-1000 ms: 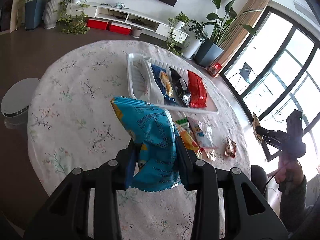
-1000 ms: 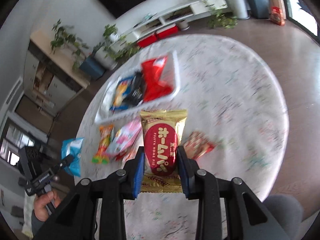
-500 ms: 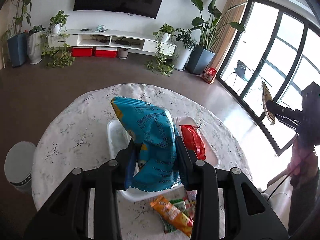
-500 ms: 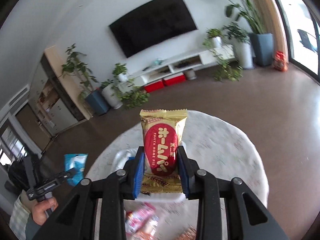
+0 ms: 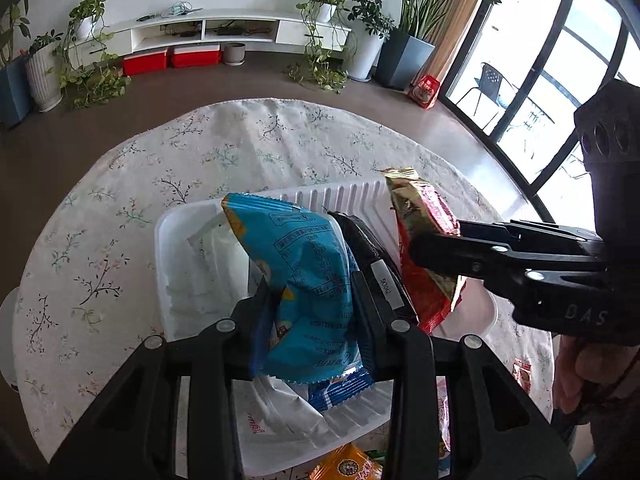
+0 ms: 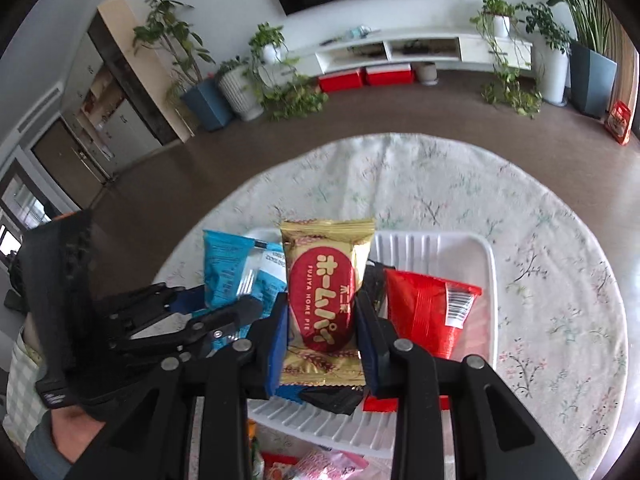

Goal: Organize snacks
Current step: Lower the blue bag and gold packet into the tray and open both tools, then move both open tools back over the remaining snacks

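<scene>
Right wrist view: white tray [image 6: 490, 280] with red packet [image 6: 424, 312], black packet [image 6: 374, 284]; fingers pinching gold snack [image 6: 322, 304], blue bag [image 5: 308, 280].

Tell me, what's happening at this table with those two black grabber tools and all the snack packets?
A person is tidying snacks into a white tray on a round table with a floral cloth. The left gripper is clamped on a blue snack bag, and the right gripper on a gold and red Home Pie packet. Both packets hang over the tray, which already holds a red packet and a black one. A few more snacks lie on the cloth beside it.
</scene>
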Tool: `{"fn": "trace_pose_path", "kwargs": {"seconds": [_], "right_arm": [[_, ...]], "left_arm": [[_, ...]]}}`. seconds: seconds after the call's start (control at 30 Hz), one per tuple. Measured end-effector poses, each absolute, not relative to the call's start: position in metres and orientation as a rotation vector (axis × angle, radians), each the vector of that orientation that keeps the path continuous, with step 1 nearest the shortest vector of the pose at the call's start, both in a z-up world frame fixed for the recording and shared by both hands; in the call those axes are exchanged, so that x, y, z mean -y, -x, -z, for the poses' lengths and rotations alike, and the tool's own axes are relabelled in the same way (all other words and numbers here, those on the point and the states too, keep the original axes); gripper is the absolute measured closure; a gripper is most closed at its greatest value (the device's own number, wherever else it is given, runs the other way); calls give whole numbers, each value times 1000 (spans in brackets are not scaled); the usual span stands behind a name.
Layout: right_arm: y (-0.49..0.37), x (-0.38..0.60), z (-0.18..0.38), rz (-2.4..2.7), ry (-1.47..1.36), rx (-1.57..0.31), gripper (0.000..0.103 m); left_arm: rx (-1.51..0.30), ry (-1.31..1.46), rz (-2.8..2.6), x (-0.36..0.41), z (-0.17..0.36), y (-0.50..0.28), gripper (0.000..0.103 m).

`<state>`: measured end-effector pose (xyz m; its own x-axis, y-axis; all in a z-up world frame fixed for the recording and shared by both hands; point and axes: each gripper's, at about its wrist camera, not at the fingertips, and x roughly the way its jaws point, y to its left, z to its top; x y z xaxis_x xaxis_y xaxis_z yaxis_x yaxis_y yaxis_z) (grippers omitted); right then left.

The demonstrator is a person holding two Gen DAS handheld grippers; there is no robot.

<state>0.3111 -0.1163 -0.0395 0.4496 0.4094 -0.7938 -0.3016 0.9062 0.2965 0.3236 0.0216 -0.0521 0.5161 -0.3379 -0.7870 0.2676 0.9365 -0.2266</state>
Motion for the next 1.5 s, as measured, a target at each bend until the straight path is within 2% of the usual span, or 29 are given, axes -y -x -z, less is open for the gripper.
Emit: {"fn": "trace_pose_path", "kwargs": {"seconds": [0.2, 0.43, 0.6, 0.7, 0.73, 0.77, 0.83, 1.0, 1.1, 1.27, 1.43, 1.5], "right_arm": [[-317, 121, 74, -398, -103, -1073, 69], [-325, 121, 95, -387, -95, -1098, 69], [-326, 118, 97, -393, -96, -1102, 68], [-326, 121, 96, -391, -105, -1107, 68], [-326, 121, 96, -392, -111, -1107, 67], [-326, 122, 95, -394, -117, -1105, 65], [-326, 122, 93, -399, -112, -1097, 55], [-322, 123, 87, -407, -108, -1081, 47], [-319, 125, 82, -413, -122, -1071, 45], [-308, 136, 61, -411, -163, -1011, 35], [-284, 155, 31, -430, -228, -892, 13], [-272, 161, 22, -438, -237, -854, 11]], "left_arm": [[-993, 47, 356, -13, 73, -332, 69], [-1001, 30, 349, -10, 84, -342, 60], [-997, 34, 351, -12, 85, -343, 58], [-996, 32, 345, -12, 85, -345, 51], [-994, 31, 344, -12, 84, -345, 45], [-991, 31, 346, -12, 83, -343, 40], [-982, 23, 346, -10, 80, -338, 38], [-977, 26, 346, -9, 75, -333, 34], [-967, 32, 343, -10, 70, -328, 27], [-939, 20, 324, -11, 56, -311, 4], [-866, 24, 294, -14, 35, -280, 0], [-842, 20, 279, -14, 30, -267, 0]]}}
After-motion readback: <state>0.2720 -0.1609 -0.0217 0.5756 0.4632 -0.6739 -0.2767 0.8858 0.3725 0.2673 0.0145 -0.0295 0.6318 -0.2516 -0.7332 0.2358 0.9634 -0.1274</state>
